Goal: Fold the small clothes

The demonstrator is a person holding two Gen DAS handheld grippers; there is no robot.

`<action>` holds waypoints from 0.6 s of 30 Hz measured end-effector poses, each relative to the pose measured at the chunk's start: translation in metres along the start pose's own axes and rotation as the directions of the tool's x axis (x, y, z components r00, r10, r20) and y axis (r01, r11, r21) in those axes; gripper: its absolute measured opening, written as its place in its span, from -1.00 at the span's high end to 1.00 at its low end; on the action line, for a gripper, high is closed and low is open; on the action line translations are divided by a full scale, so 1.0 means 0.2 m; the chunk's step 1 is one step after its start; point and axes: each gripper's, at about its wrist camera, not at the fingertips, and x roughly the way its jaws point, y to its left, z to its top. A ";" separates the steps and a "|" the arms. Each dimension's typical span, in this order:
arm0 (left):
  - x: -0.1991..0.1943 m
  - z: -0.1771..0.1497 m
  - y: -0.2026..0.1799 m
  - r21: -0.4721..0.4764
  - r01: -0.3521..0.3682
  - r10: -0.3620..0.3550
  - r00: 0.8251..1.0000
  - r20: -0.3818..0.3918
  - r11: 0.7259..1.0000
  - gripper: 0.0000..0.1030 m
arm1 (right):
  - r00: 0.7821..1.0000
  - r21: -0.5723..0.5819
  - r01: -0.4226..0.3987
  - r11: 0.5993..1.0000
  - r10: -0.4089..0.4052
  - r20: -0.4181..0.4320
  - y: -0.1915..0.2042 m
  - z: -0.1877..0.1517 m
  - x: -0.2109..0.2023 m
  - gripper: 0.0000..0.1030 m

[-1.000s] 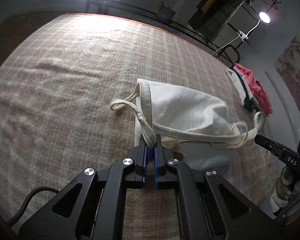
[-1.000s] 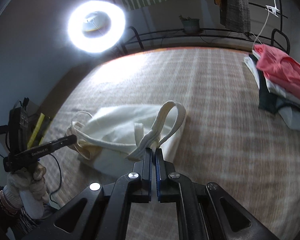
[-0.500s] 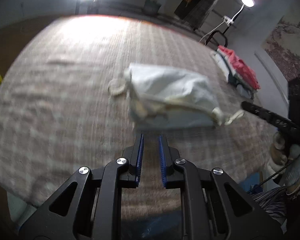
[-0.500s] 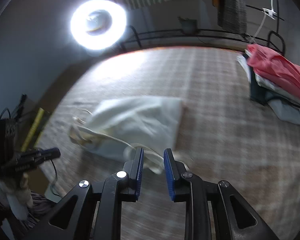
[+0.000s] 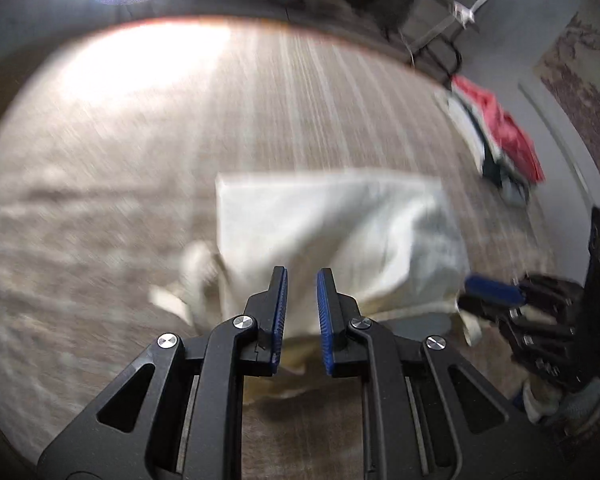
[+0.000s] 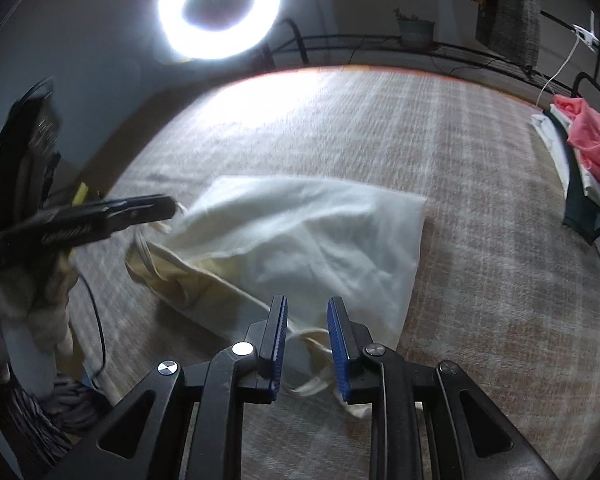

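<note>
Two grippers hover with their jaws apart over a cream cloth bag (image 6: 300, 232) lying on a plaid-covered desk (image 6: 480, 280), neither one holding anything. The left gripper (image 5: 302, 312) sits low over the bag's near edge, while the right gripper (image 6: 307, 344) hangs above a loose strap (image 6: 312, 380) trailing off the bag's near corner. Seen from the right wrist, the bag lies folded roughly in half, its upper layer rumpled and puffed rather than flat, a second strap (image 6: 148, 248) bunched at its left end close to the left gripper. The left wrist view is blurred by motion, so finer creases cannot be read there.

By its look the bag is light, thin and limp: it should drape and slide on the woven cover rather than hold a crease, and a one-sided pull would likely drag the whole piece. The hemmed mouth and the strap roots appear the firmest places to pinch, with the corners next best; the straps probably need tucking in before any further fold. A pile (image 6: 580, 152) of folded clothes, topped in pink, rests well apart at the desk's far right edge.
</note>
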 end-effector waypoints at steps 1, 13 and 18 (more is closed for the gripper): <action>0.02 -0.03 0.01 0.002 -0.005 0.005 1.000 -0.026 1.000 0.75 | 1.000 -0.007 0.016 1.000 -0.016 -0.019 -0.01 -0.01 0.02 0.57; -0.18 -0.32 0.01 0.077 -0.048 0.046 0.999 0.027 0.996 0.75 | 0.993 -0.021 0.083 0.996 -0.084 -0.082 -0.13 -0.14 -0.05 0.52; -0.30 -0.23 0.14 -0.053 0.010 -0.004 0.994 0.105 0.999 0.74 | 0.994 0.048 0.071 0.996 -0.067 -0.082 -0.17 -0.13 -0.04 0.25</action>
